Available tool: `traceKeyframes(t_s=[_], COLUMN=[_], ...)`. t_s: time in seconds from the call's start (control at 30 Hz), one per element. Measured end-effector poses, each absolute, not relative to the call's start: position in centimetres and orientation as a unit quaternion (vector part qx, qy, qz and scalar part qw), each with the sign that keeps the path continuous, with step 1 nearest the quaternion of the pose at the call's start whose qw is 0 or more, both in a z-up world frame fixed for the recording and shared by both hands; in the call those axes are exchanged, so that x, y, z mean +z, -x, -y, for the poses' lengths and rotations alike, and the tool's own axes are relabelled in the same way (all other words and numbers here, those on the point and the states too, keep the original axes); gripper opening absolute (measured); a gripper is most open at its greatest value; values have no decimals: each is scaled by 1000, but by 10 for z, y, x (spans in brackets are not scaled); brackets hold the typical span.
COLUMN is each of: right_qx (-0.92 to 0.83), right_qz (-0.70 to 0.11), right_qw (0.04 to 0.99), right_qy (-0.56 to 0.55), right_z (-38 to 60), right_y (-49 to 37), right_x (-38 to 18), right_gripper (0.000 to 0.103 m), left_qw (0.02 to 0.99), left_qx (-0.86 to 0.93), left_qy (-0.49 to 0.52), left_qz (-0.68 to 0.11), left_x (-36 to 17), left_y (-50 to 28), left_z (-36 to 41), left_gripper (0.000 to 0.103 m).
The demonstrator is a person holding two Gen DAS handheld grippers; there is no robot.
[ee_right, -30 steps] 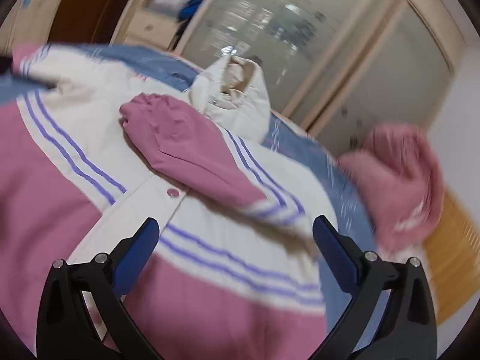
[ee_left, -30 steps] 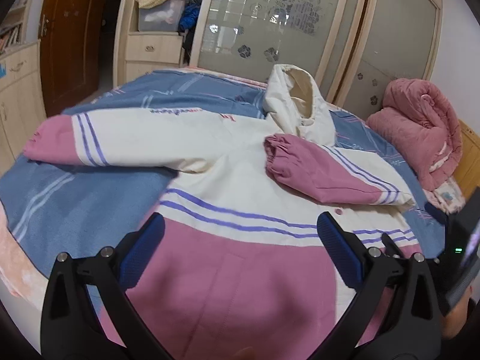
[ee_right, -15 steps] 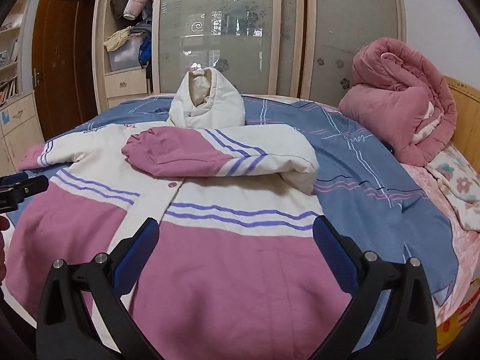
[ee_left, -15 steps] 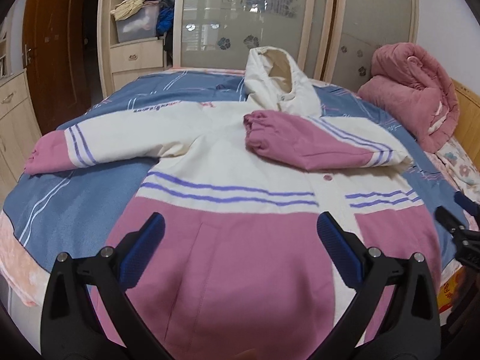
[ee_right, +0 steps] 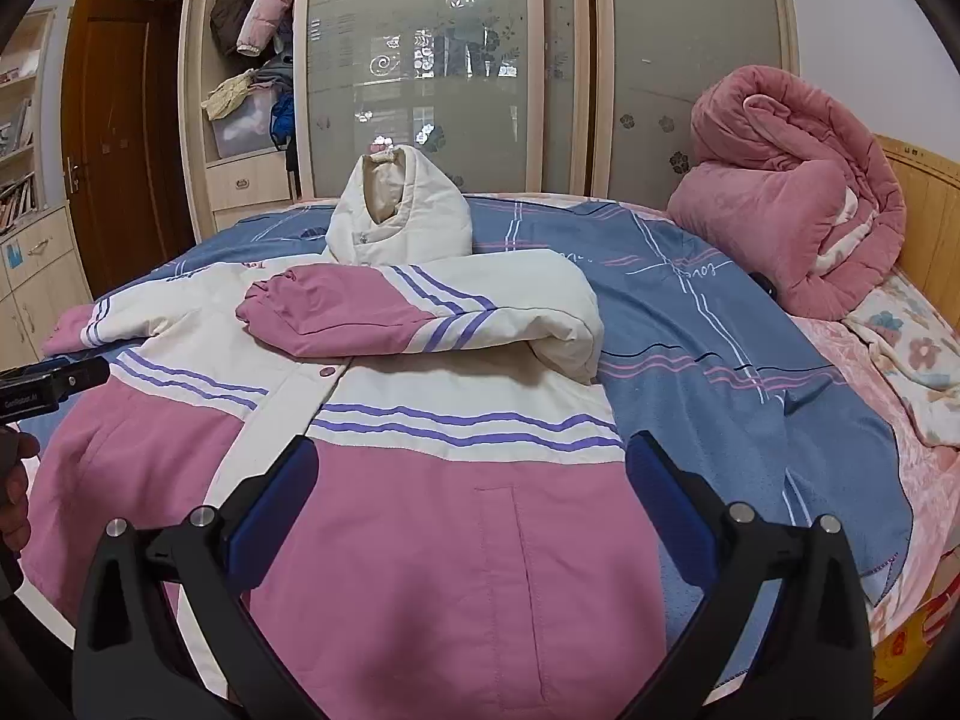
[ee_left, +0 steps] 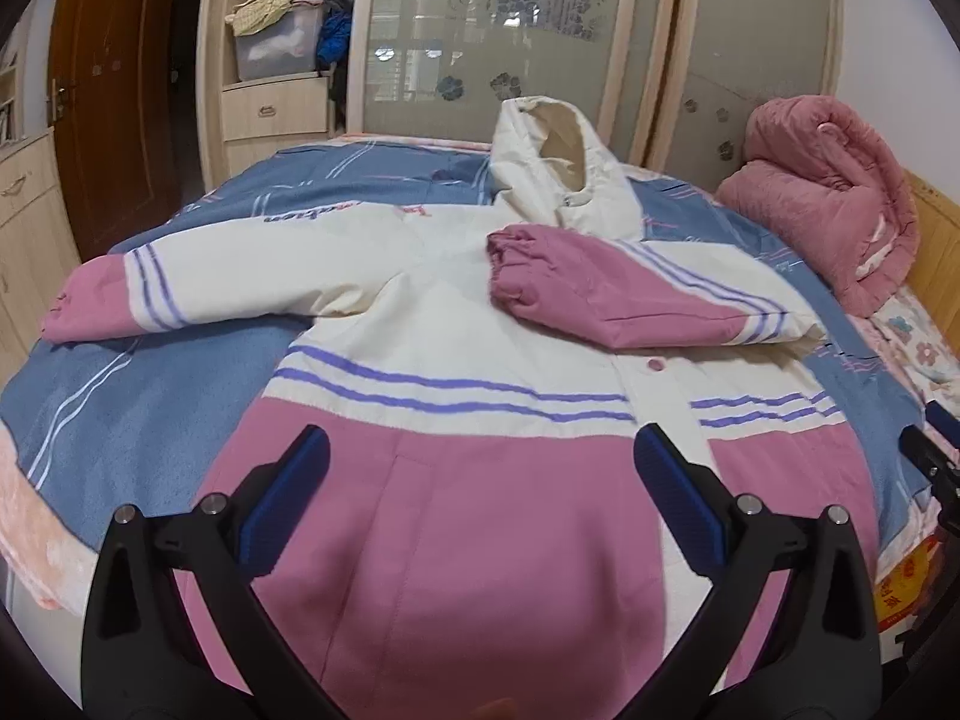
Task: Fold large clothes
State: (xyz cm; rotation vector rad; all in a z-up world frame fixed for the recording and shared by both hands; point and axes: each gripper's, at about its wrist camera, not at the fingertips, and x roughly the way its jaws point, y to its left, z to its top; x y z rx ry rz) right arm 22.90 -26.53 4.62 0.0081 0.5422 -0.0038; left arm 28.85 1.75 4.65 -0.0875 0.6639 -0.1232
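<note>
A pink and cream hooded jacket (ee_left: 456, 372) lies front-up across a bed covered by a blue blanket (ee_left: 132, 396) with thin white and pink lines. Its lower body is pink, its chest cream with purple stripes, and its cream hood (ee_left: 564, 180) stands up at the far end, toward the frosted wardrobe doors (ee_left: 510, 42). One sleeve (ee_left: 630, 294) is folded in across the chest, its pink cuff lying near the middle of the jacket just below the hood. The other sleeve (ee_left: 198, 282) stretches straight out over the blanket, ending in a pink cuff near the bed's edge.

The left hand-held gripper (ee_left: 477, 492) hovers above the pink hem area with its jaws spread wide and nothing between them. The right hand-held gripper (ee_right: 471, 489) hovers over the other half of the hem, likewise wide open and empty. In the right wrist view the left hand-held gripper's black tip pokes in at the frame's edge, with part of a hand (ee_right: 15, 498) below it. In the left wrist view, dark parts at the far right edge are probably the right hand-held gripper, though the distortion there makes that hard to confirm.

A rolled pink quilt (ee_right: 792, 186) sits at the bed's far corner against the wooden headboard (ee_right: 924, 210). Beside the wardrobe doors, open shelves hold a plastic storage box (ee_left: 276, 51) and loose clothes, with a brown door (ee_right: 114, 138) beyond.
</note>
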Motion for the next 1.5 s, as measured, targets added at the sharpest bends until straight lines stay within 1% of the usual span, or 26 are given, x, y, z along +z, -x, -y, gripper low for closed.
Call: traceKeyframes(t_s=[0.07,0.13,0.23,0.37,0.43,0.67,0.87,0.97,1.0,1.07,1.1,1.13,1.2,1.23,1.27,1.3,1.33,1.5], right_qx=[-1,1,3,10,13,23,25,25,25,26,27,27,27,27,27,27,27,25], right_qz=[-265,-261,-258,-252,-253,-264,-271,-273,-273,-272,-271,-271,-272,-271,-271,-271,-271,-275], right_qw=[964,965,966,967,966,963,960,959,959,959,959,959,959,959,959,959,959,958], right_qy=[-10,-20,-28,-40,-44,-54,-69,-72,-74,-77,-79,-80,-81,-82,-82,-82,-82,-83], right_z=[269,274,276,278,279,280,285,288,289,290,291,292,292,293,293,293,294,295], right_y=[-228,-228,-228,-228,-230,-243,-254,-259,-259,-260,-261,-261,-262,-263,-263,-263,-263,-265], right_x=[49,51,55,61,60,56,52,52,52,53,53,53,53,53,53,53,53,51], right_gripper=[102,102,102,102,102,102,102,102,102,102,102,102,102,102,102,102,102,102], left_qw=[940,930,930,929,918,903,884,878,873,862,854,850,849,852,856,860,862,875], left_qx=[-84,-128,-119,-95,-96,-76,-33,-23,-25,-33,-40,-41,-22,-16,-11,-8,-9,22], left_qy=[65,113,128,105,84,-18,-35,-49,-56,-66,-66,-65,-69,-70,-70,-66,-66,-102], left_qz=[-325,-327,-323,-341,-375,-423,-465,-476,-483,-502,-514,-521,-523,-519,-512,-506,-502,-473], left_x=[50,53,59,63,62,52,36,28,24,16,10,6,1,2,4,8,11,36], left_y=[-291,-295,-307,-345,-376,-474,-531,-544,-548,-554,-557,-559,-560,-561,-559,-560,-559,-562], left_z=[-23,-33,-40,-33,-21,30,43,52,57,65,69,71,72,72,71,69,68,54], left_gripper=[101,101,101,101,99,98,98,97,96,77,71,56,49,40,33,32,28,26])
